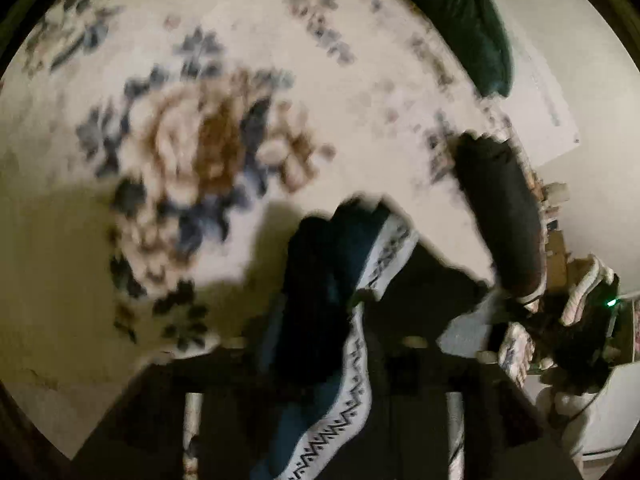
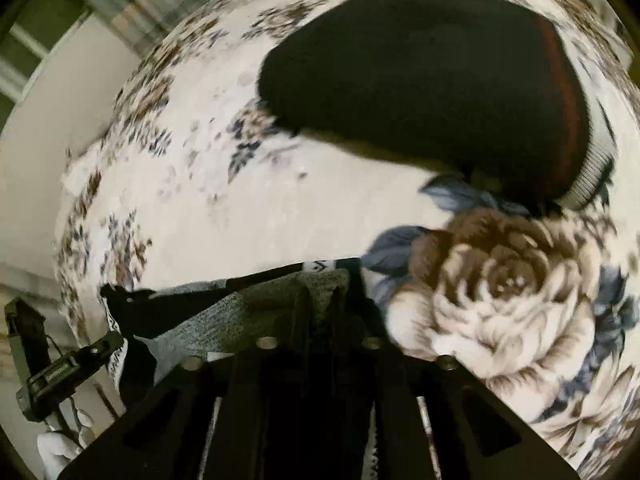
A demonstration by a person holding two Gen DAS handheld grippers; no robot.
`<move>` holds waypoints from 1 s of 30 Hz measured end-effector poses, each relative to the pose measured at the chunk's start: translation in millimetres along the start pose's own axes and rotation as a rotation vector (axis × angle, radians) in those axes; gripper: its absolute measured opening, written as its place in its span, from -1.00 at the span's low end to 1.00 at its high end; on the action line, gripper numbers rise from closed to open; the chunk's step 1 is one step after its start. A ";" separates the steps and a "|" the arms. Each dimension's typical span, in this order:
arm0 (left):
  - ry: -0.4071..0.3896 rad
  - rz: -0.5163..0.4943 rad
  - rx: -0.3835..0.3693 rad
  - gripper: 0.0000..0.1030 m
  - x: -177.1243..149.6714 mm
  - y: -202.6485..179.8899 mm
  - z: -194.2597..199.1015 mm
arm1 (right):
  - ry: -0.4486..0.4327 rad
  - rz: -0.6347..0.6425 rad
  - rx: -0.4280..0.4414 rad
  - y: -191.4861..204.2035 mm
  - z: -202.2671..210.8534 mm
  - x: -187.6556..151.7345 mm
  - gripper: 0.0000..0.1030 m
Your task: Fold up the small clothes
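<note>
A dark sock with a white zigzag-patterned band and a grey part hangs from my left gripper, which is shut on it above the floral bedspread. In the right wrist view the same sock is stretched between both tools; my right gripper is shut on its grey end. A second black sock with a red stripe and grey cuff lies flat on the bedspread beyond my right gripper. It also shows in the left wrist view, to the right. The left view is blurred.
A dark green cushion lies at the bedspread's far edge. Cluttered items stand at the right beyond the bed. The left tool and a white-gloved hand show at the right view's lower left.
</note>
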State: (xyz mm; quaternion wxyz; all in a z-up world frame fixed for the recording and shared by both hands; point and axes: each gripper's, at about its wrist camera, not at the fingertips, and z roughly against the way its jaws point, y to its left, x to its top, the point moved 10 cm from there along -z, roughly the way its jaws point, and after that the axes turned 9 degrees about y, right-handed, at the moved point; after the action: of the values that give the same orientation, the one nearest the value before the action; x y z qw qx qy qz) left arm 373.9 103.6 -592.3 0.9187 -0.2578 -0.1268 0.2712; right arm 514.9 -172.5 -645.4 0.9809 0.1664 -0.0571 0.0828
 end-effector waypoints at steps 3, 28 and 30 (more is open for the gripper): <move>-0.041 -0.050 -0.026 0.13 10.0 -18.7 13.4 | -0.036 -0.047 0.089 -9.3 15.1 -2.8 -0.28; 0.137 0.044 -0.348 0.50 -23.0 3.9 -13.3 | 0.185 -0.170 0.268 -50.4 -29.6 -64.0 0.92; 0.149 0.043 -0.365 0.50 -31.2 8.4 -23.9 | 0.238 -0.188 0.342 -49.3 -44.3 -75.6 0.93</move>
State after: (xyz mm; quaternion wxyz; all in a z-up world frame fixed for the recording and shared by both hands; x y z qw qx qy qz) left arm 353.6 82.4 -619.7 0.8575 -0.4422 -0.0998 0.2431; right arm 453.5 -214.3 -713.1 0.9417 0.3239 0.0897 0.0186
